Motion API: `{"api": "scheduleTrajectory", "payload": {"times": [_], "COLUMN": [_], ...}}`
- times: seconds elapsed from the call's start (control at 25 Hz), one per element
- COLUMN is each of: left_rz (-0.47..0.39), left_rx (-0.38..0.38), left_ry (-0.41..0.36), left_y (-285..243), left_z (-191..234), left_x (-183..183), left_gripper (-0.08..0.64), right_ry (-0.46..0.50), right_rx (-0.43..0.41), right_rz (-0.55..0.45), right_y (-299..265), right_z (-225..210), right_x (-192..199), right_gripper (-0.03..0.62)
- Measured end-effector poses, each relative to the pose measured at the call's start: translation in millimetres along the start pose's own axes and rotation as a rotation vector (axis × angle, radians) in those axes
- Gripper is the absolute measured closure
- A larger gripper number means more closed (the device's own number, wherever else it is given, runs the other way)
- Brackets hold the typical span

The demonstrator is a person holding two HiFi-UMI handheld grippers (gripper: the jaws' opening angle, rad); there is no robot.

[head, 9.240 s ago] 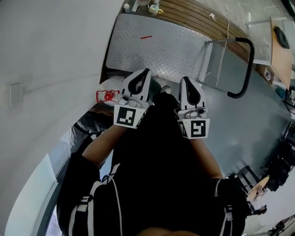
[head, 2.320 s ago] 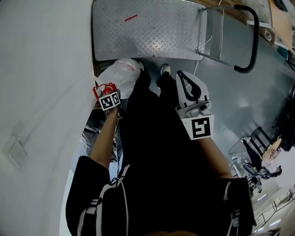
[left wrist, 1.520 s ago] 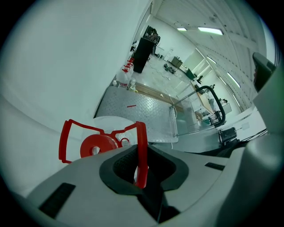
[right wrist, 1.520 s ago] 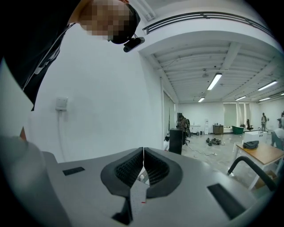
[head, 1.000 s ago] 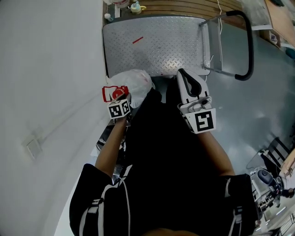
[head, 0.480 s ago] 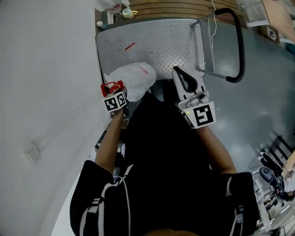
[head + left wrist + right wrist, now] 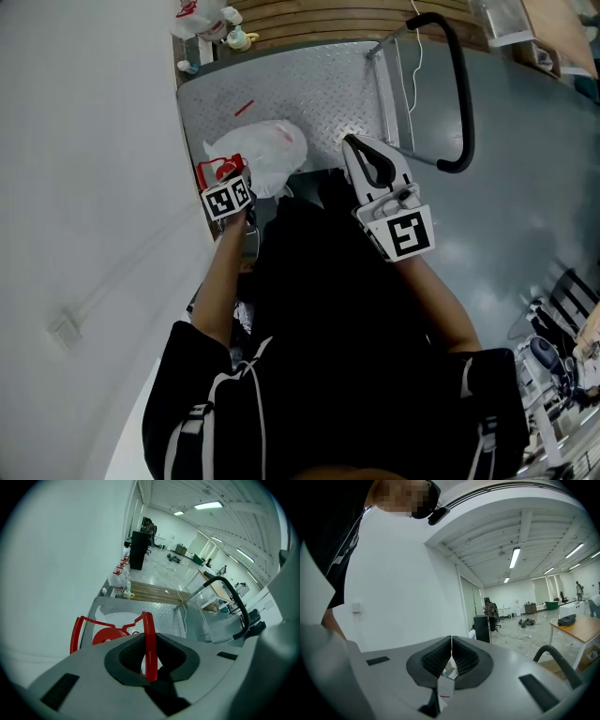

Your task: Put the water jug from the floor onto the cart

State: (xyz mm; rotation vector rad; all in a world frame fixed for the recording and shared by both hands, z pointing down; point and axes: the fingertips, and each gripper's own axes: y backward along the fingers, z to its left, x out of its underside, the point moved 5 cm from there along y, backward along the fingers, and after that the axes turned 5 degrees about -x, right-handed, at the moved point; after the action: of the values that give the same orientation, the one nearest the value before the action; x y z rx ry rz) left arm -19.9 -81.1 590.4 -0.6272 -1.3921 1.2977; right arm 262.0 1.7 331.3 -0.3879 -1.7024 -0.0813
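While my left claw (image 7: 149, 660) pinches the red handle (image 7: 149, 630), the water jug (image 7: 270, 155) hangs below it, lifted off the floor and over the near edge of the cart (image 7: 319, 89) ahead. Lowering and letting go remain, I judge. My right claw (image 7: 451, 660) is pressed together, idle. Two seconds back the jug was only just reaching the deck's edge.
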Motion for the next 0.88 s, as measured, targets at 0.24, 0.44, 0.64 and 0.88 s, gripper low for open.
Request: {"api": "scheduleTrajectory", "payload": {"times": [0.24, 0.44, 0.64, 0.88], "left_rz": [-0.012, -0.007, 0.015, 0.054], "left_rx": [-0.036, -0.026, 0.0, 0.036], "left_ry": [0.021, 0.033, 0.023, 0.028], "left_y": [-22, -43, -63, -86], "left_z": [-19, -37, -66, -92], "left_x": [-15, -22, -24, -16], "left_gripper": [0.489, 0.489, 0.489, 0.489], "right_ry": [0.001, 0.005, 0.003, 0.016], "right_rx": [0.048, 0.087, 0.093, 0.097], "right_rz": [0.001, 0.013, 0.031, -0.006], "right_y": [25, 39, 47, 50], "right_z": [-36, -60, -69, -74], "right_x": [5, 10, 16, 12], "right_gripper": [0.574, 0.574, 0.574, 0.574]}}
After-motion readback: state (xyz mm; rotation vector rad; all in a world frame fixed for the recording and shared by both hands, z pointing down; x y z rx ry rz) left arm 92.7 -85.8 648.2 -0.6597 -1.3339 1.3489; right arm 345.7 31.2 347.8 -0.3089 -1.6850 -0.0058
